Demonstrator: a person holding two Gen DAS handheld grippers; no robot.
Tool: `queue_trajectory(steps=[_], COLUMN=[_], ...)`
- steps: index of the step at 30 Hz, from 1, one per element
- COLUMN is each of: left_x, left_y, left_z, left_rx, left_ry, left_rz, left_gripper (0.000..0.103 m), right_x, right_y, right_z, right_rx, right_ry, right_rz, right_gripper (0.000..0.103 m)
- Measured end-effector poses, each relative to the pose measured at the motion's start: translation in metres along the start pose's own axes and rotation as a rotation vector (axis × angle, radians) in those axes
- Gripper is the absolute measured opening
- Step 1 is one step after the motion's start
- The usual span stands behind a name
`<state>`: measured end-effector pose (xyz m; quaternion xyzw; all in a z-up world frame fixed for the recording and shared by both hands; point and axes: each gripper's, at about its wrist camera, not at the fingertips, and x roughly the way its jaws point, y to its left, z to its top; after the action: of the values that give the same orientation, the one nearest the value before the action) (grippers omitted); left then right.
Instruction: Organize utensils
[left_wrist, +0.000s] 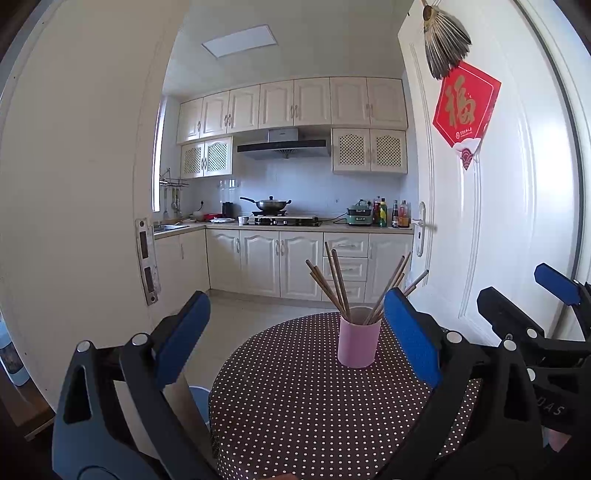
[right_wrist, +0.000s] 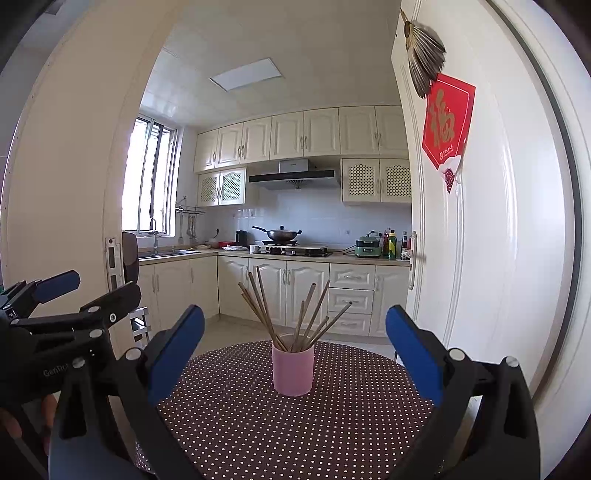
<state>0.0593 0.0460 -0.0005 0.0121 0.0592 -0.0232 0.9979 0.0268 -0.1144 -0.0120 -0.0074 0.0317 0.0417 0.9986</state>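
A pink cup (left_wrist: 359, 341) (right_wrist: 293, 369) stands upright on the round table with a brown polka-dot cloth (left_wrist: 295, 406) (right_wrist: 277, 424). Several wooden chopsticks (left_wrist: 336, 282) (right_wrist: 264, 308) stand in it, fanned out. My left gripper (left_wrist: 295, 339) is open, held back from the cup, nothing between its blue pads. My right gripper (right_wrist: 295, 358) is open too, the cup centred beyond its fingers. Each gripper shows at the side of the other's view: the right one (left_wrist: 524, 295), the left one (right_wrist: 77, 288).
An open white door (left_wrist: 480, 203) (right_wrist: 480, 221) with a red paper decoration stands right of the table. A white door frame (left_wrist: 92, 184) is on the left. Beyond lies a kitchen with cabinets, a stove with a wok (right_wrist: 280, 234) and bottles on the counter.
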Motion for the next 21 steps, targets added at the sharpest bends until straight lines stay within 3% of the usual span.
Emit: queue_trajectory(steps=[21], left_x=[-0.0010], left_y=[-0.0024], left_z=[-0.0008], left_rx=[0.010], left_ry=[-0.004], left_rz=[0.007], left_gripper=[0.093], right_x=[-0.0010], right_y=[-0.0001], right_z=[0.0015], right_rx=[0.003], right_ry=[0.002], right_rz=[-0.004], right_gripper=[0.095])
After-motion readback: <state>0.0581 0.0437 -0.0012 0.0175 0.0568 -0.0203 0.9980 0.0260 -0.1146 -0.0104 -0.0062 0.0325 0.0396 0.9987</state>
